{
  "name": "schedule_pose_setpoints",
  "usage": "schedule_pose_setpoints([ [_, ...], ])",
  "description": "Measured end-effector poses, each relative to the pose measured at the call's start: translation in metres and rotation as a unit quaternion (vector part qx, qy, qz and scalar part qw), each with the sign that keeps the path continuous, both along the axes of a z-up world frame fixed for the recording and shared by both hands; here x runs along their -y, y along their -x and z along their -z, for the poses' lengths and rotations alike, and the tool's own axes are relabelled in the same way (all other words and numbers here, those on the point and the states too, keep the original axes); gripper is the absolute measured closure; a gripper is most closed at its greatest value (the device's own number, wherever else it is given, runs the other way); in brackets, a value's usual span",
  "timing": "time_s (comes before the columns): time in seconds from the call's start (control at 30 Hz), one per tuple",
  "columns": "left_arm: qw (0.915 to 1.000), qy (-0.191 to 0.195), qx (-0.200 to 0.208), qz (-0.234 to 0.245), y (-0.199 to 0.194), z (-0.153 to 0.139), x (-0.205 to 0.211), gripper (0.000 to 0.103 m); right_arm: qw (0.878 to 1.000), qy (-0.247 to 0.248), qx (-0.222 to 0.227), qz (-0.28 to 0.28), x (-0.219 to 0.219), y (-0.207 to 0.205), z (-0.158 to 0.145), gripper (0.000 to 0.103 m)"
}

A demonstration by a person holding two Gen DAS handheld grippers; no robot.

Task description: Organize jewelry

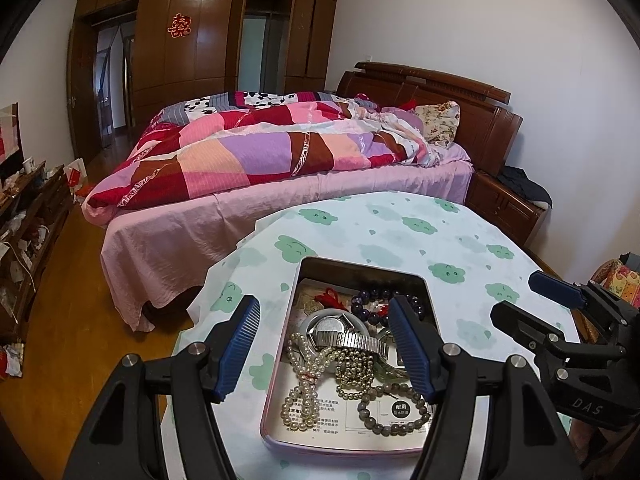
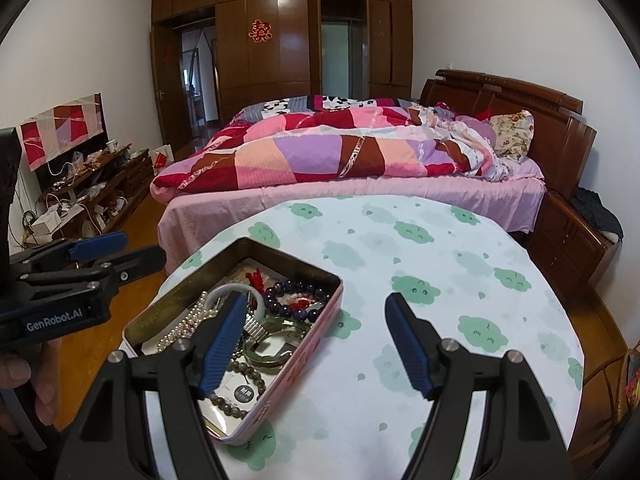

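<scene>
An open pink tin (image 1: 340, 445) stands on the round table (image 1: 400, 232) with its cloud-print cloth. In it lie a pearl necklace (image 1: 304, 392), a metal watch (image 1: 352, 338), a gold bead chain (image 1: 356, 368), a grey bead bracelet (image 1: 394, 412) and a purple bead bracelet (image 1: 368, 300). My left gripper (image 1: 324, 344) hovers open over the tin's left half, holding nothing. In the right wrist view the tin (image 2: 304, 360) also holds a green bangle (image 2: 276, 344). My right gripper (image 2: 316, 340) is open and empty, its left finger above the tin and its right finger above bare cloth.
Each gripper shows in the other's view: the right gripper (image 1: 536, 306) beside the tin, the left gripper (image 2: 120, 252) with a hand (image 2: 24, 380) on it. Behind the table (image 2: 440, 280) stands a bed (image 1: 280, 168), with a nightstand (image 1: 504, 204) right and a cluttered cabinet (image 1: 28, 216) left.
</scene>
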State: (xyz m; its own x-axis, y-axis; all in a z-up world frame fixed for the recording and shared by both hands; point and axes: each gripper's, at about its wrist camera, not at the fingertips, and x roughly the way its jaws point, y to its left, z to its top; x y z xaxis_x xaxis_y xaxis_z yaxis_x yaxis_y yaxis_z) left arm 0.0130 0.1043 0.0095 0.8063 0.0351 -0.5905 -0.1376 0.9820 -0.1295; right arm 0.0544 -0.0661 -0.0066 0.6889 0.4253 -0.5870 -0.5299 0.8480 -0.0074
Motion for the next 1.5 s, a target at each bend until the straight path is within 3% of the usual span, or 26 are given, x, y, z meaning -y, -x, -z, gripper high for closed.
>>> schedule_pose_setpoints([
  [1.27, 0.9999, -0.006, -0.01, -0.004, -0.0004, 0.0045, -0.0011, 0.036, 1.0, -0.003, 0.0, 0.002, 0.0006, 0.0013, 0.0021, 0.026],
  [1.43, 0.9996, -0.02, -0.015, -0.014, -0.0025, 0.0066, 0.0004, 0.036, 1.0, -0.002, 0.0, 0.002, 0.0011, 0.0009, 0.0021, 0.026],
  [1.5, 0.9992, -0.031, -0.014, -0.021, -0.003, 0.0068, 0.0017, 0.027, 1.0, -0.003, -0.001, 0.001, 0.0014, 0.0011, 0.0035, 0.026],
])
